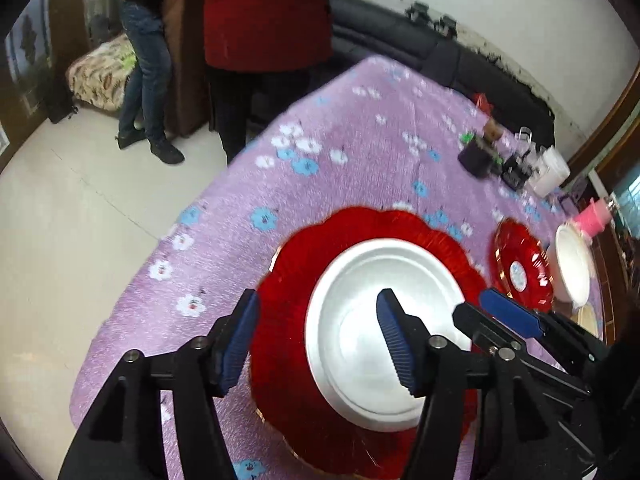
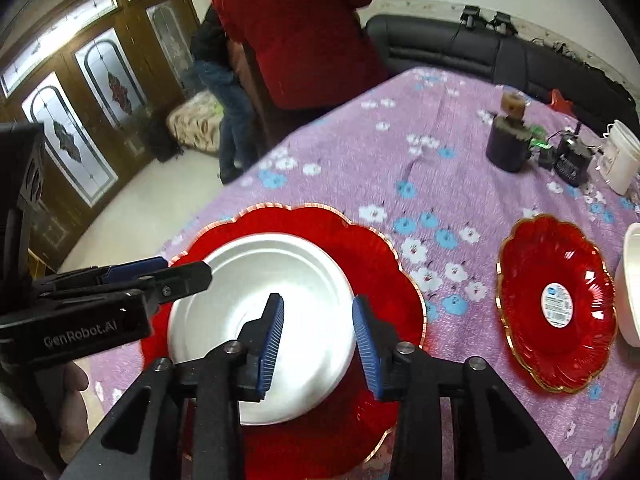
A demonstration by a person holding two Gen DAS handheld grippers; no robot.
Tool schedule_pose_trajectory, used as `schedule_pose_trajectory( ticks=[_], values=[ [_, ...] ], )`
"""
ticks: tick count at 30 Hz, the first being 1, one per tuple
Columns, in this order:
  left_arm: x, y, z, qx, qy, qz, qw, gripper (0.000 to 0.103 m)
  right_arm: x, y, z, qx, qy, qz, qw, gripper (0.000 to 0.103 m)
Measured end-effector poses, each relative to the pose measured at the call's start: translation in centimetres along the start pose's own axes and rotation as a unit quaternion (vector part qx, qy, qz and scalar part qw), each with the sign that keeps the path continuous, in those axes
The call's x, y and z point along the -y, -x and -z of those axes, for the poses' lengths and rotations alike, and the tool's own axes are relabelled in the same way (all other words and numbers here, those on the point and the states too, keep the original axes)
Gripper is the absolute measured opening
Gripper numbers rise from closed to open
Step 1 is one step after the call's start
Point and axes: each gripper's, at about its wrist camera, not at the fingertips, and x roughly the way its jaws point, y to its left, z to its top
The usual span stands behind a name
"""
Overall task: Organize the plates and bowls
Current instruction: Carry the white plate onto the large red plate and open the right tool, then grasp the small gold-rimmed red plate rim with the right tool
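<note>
White plate [image 2: 276, 320] nested in scalloped gold-rimmed red plate [image 2: 384, 276], both grippers' jaws apart

White plate [image 2: 260, 320], red scalloped plate [image 2: 384, 280] (gold rim), purple floral cloth [image 2: 360, 152].

Left claw [image 1: 316, 336] spread wide over white plate [image 1: 360, 344] — stacked on scalloped red plate [image 1: 288, 280], purple tablecloth [image 1: 340, 140].

Purple floral tablecloth [image 2: 360, 152] bearing a dark cylindrical jar [image 2: 506, 148] and white plastic bucket [image 2: 620, 156]; black leather sofa [image 2: 440, 44], red-jacketed bystander [image 2: 304, 32], wooden stained-glass doors [image 2: 92, 92] behind.
</note>
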Motion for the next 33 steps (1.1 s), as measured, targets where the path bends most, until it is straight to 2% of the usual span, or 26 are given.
schedule_pose_trajectory(
  ticks=[4,7,11,16,21,26,33],
  values=[
    [1.4,3.0,0.9,0.049,-0.009,0.006,0.9987,0.072,0.8,2.7,0.7,0.032,-0.007,-0.004,0.999,0.045],
    [4.3,5.5,2.3,0.086,-0.044,0.02,0.9951,0.08,2.2,4.7,1.9,0.051,-0.016,-0.007,0.999,0.054],
    [7.9,7.2,4.2,0.114,-0.082,0.038,0.9893,0.086,5.6,7.1,4.4,0.063,-0.05,-0.005,0.997,0.055],
    [11.8,7.0,5.8,0.101,-0.117,0.066,0.9858,0.086,10.5,9.2,7.2,0.066,-0.094,0.024,0.993,0.055],
    [14.3,5.9,7.0,0.084,-0.132,0.074,0.9849,0.086,16.4,11.1,9.6,0.072,-0.163,0.047,0.983,0.055],
    [15.5,4.9,8.1,0.07,-0.136,0.073,0.9855,0.086,20.3,11.5,10.5,0.076,-0.216,0.044,0.972,0.055],
    [16.9,4.1,9.3,0.056,-0.152,0.066,0.9846,0.086,22.2,10.7,11.2,0.081,-0.257,0.022,0.963,0.055]
  ],
)
